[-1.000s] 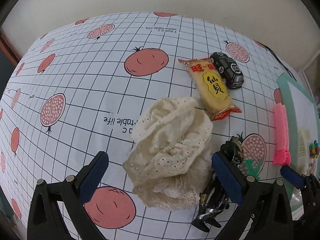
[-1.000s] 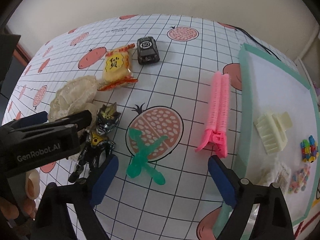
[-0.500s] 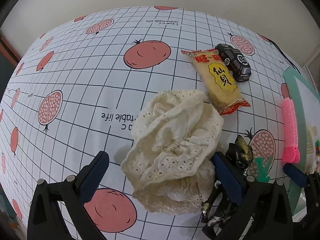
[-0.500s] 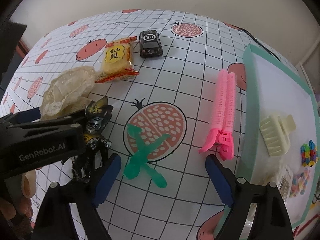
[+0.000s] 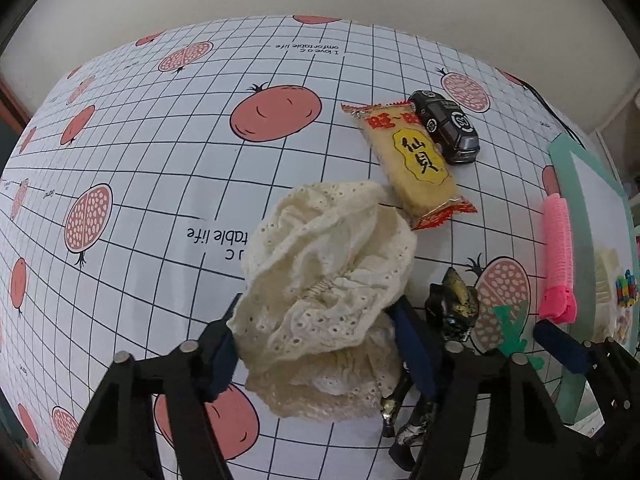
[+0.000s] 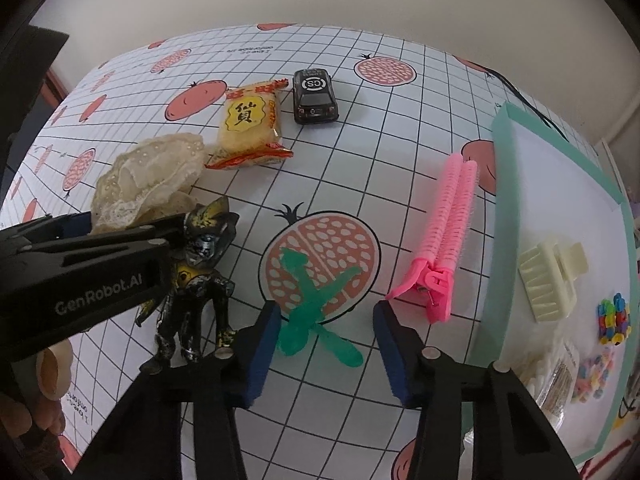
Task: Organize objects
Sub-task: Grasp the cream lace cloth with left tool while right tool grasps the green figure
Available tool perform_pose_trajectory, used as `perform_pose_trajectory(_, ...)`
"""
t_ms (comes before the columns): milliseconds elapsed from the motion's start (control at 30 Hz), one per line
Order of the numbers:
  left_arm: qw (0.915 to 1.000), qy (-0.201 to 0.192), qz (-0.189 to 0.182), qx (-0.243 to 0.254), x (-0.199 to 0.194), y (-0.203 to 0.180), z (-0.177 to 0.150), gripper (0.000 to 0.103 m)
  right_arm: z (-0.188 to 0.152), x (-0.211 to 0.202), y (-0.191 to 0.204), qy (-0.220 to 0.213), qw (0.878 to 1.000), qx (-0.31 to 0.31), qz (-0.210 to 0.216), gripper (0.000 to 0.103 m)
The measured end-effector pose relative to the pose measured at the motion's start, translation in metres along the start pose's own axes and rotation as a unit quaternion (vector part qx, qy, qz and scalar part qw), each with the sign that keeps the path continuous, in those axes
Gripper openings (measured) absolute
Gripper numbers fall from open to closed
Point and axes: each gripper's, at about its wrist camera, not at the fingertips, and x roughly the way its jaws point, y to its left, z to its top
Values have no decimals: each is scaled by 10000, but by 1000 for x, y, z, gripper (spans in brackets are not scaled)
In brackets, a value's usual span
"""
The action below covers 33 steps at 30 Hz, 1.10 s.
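1. A plain pale wall stands behind the counter [image 5: 168, 184], which is covered by a glossy white oilcloth with a black grid and printed pomegranates. A mint-rimmed tray [image 6: 502, 184] lies at its right edge.
2. The left gripper [image 5: 316, 340] has its blue-padded fingers [image 5: 412, 348] pressed into either side of the cream lace scrunchie [image 5: 332, 264], which bulges up between them. It appears clamped, though whether it is clear of the cloth cannot be told.
3. The right gripper [image 6: 326, 340] hangs with its fingers apart, holding nothing, just over the green plastic clip [image 6: 316, 312] lying on a printed pomegranate.
4. The step in hand looks like carrying the scrunchie to the tray, where a cream claw clip [image 6: 550, 280] and coloured beads [image 6: 614, 320] already lie.
5. To do it well, hold the gathered elastic core rather than the loose frill, since eyelet lace squashes and can slip out.
6. Lift straight up first: the black and gold toy figure [image 6: 200, 280] lies touching the right finger, and a trailing frill could drag it.
7. Materials differ sharply. The scrunchie is soft, ruffled and perforated; the figure is hard, glossy and spiky.
8. The rice cracker packet [image 5: 412, 160] is a crinkly film pillow with crimped red ends, touching the scrunchie's far edge.
9. The black toy car [image 5: 446, 126] just beside it is smooth and may roll.
10. The pink hair roller clip [image 6: 448, 232] is long and bristly, near the tray's rim.
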Motion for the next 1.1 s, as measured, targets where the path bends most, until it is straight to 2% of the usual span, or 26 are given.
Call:
perform_pose_trajectory(33, 10000, -6, -6, 6, -1, -2, 1, 64, 0, 0, 0, -6, 10000, 12, -9, 42)
perform_pose_trajectory(167, 10000, -23, -42, 40, -2, -3, 6, 56, -5, -1, 1, -7, 10000, 12, -2, 41)
perform_pose_trajectory(267, 10000, -30, -81, 28, -4, -1, 6, 45, -4, -1, 2, -31, 10000, 9, 41, 26)
perform_pose_trajectory(500, 9999, -33, -114, 100, -1, -4, 1, 29, -5, -2, 2, -39, 9999, 76, 114, 26)
perform_pose_trajectory(833, 9998, -48, -82, 147, -6, -5, 1, 22, -2, -3, -1, -41, 9998, 105, 171, 25)
perform_pose_trajectory(1100, 9998, -156, -15, 109, -17, -2, 4, 20, 0, -13, -3, -153, 9996, 146, 189, 25)
